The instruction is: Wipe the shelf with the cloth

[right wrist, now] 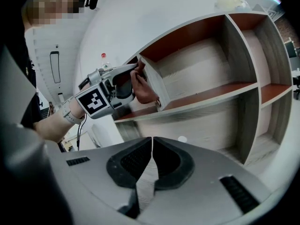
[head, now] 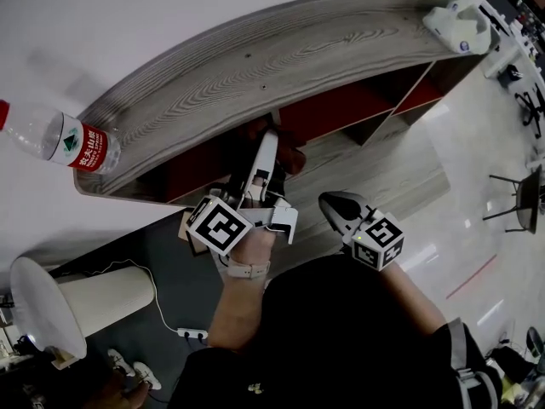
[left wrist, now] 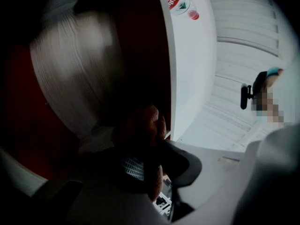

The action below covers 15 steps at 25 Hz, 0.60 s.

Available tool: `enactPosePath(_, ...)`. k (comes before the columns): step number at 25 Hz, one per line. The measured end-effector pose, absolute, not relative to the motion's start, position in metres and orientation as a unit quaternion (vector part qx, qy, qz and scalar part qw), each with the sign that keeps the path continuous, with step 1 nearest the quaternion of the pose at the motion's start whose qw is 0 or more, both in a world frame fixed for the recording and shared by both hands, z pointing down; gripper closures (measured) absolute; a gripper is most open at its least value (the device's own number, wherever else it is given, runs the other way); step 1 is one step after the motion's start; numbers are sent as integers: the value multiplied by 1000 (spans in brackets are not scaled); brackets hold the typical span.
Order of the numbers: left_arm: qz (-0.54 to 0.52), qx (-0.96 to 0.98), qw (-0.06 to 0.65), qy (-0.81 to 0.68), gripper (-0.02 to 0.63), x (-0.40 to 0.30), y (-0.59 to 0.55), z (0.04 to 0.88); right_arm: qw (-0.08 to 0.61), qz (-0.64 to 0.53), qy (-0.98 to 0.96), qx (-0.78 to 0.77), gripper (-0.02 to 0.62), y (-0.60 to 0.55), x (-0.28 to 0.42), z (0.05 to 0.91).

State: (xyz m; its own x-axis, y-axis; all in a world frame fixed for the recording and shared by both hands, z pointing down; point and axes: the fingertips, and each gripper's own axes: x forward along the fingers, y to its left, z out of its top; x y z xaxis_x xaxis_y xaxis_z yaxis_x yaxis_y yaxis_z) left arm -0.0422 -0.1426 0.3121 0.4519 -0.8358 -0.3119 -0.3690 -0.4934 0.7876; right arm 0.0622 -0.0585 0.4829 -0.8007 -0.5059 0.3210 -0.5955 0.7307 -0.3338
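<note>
Wiping in progress, early by my judgement. Left tool (left wrist: 149,161) clamps the reddish cloth (right wrist: 142,89) inside the upper-left compartment of the shelf (right wrist: 211,97) (dim in there). Right tool (right wrist: 152,144) has its jaws together, empty, clear of the shelf. The other compartments likely still need wiping.

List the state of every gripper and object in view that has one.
left gripper, shut on the cloth, reaching into the shelf.
right gripper, shut, empty, held off the shelf.
cloth, bunched between the left gripper's jaws.
water bottle, upright on the shelf top, capped.
</note>
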Motion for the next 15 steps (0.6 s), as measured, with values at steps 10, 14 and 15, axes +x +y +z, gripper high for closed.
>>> enactPosePath(10, -449, 761, 329, -332, 541, -59, -160, 297, 102, 209, -926, 296, 591, -73, 57, 479)
enactPosePath(14, -463, 752, 336, -328, 541, -65, -171, 298, 98, 207, -925, 303, 591, -81, 58, 477)
enactPosePath(15, -462, 751, 339, -328, 541, -66, -174, 301, 97, 207, -925, 305, 591, -84, 58, 477)
